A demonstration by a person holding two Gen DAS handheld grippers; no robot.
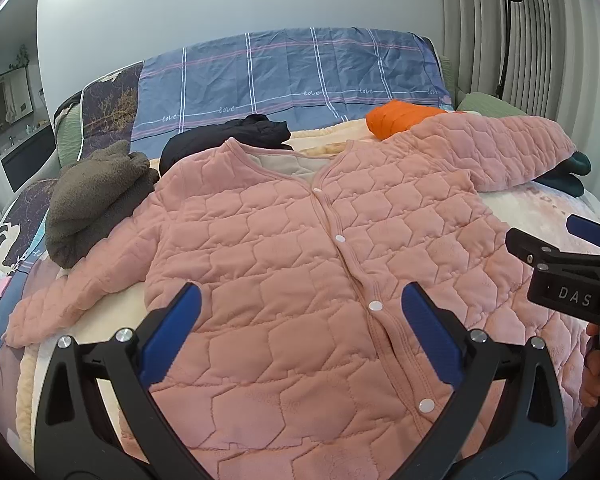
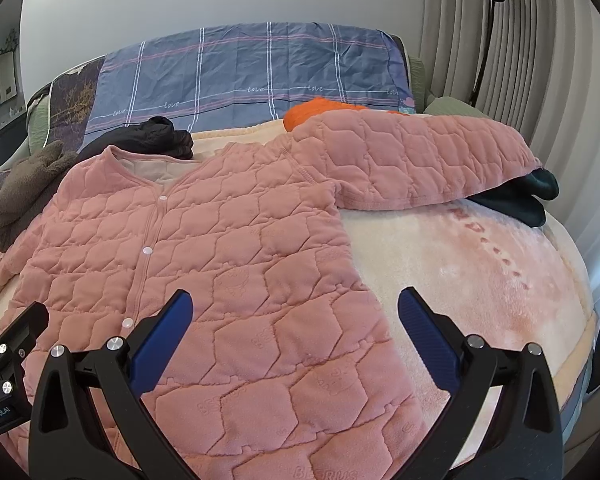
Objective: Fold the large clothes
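A pink quilted jacket [image 1: 284, 248] lies flat and buttoned, front up, on a cream blanket [image 2: 460, 264] on the bed, both sleeves spread out. It also shows in the right wrist view [image 2: 220, 256]. My left gripper [image 1: 300, 304] is open and empty, hovering above the jacket's lower front near the button strip. My right gripper [image 2: 296, 312] is open and empty, above the jacket's lower right side near its edge. The right gripper also shows at the right edge of the left wrist view [image 1: 556, 248]. The right sleeve [image 2: 412, 160] rests on other clothes.
A brown fleece garment [image 1: 92, 200], a black garment [image 1: 228, 136], an orange garment [image 1: 400, 118] and a dark teal garment [image 2: 524, 196] lie around the jacket. A blue plaid cover [image 1: 284, 76] stands behind. A floor lamp [image 2: 488, 20] and curtain are at the right.
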